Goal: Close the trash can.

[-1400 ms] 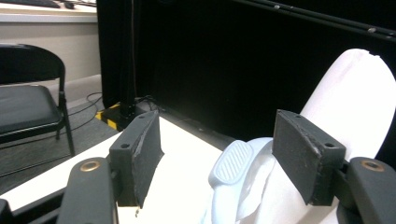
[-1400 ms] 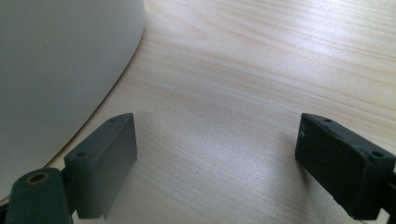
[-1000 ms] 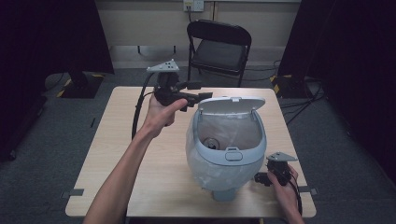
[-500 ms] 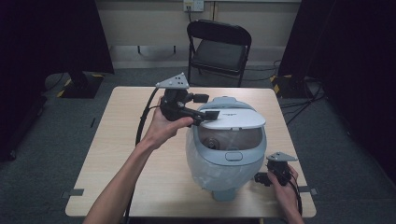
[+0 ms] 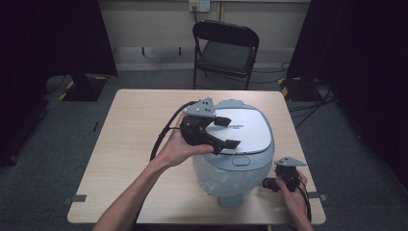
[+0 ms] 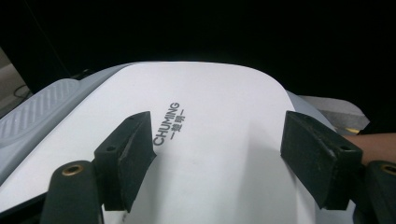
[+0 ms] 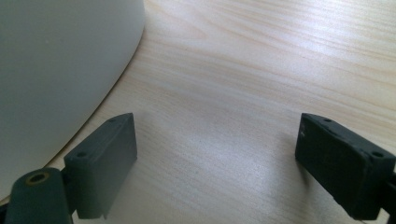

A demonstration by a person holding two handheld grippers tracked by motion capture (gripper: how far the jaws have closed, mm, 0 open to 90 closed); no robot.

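Resting over the rice cooker lid (image 5: 245, 129), the left gripper (image 5: 220, 134) stood spread, nothing pinched between its jaws. Lid lay down flat on the rice cooker (image 5: 231, 183) at mid-table (image 5: 130, 144); latch engagement could not be told. Right gripper (image 5: 278, 183) sat spread beside the base, idle. Closing looked nearly done; a firm press possibly left.

A black folding chair (image 5: 226, 50) stands behind the wooden table (image 5: 130, 130) on grey carpet (image 5: 48, 159).
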